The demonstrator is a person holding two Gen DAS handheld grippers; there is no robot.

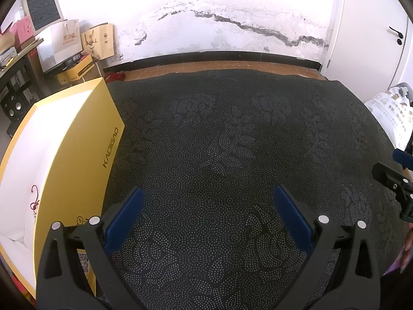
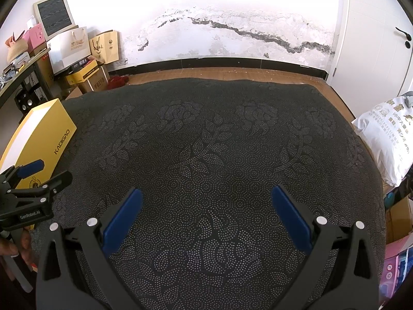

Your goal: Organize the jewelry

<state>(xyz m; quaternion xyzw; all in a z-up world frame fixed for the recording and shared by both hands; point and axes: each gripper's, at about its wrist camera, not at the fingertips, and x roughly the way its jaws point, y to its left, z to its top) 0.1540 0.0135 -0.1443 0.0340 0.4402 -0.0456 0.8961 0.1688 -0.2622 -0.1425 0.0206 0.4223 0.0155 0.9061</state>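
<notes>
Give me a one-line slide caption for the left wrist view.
Open left gripper over dark patterned cloth, open yellow box at its left.

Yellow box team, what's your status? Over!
Both tongs, left and right, open, empty. Yellow box open at left, red string inside. Nothing blocking.

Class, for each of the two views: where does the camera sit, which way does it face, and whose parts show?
Left wrist: on the left gripper, facing the cracked wall across the dark cloth; right gripper at edge.
Right wrist: on the right gripper, facing likewise; left gripper and hand at edge.
Shared: yellow box.
</notes>
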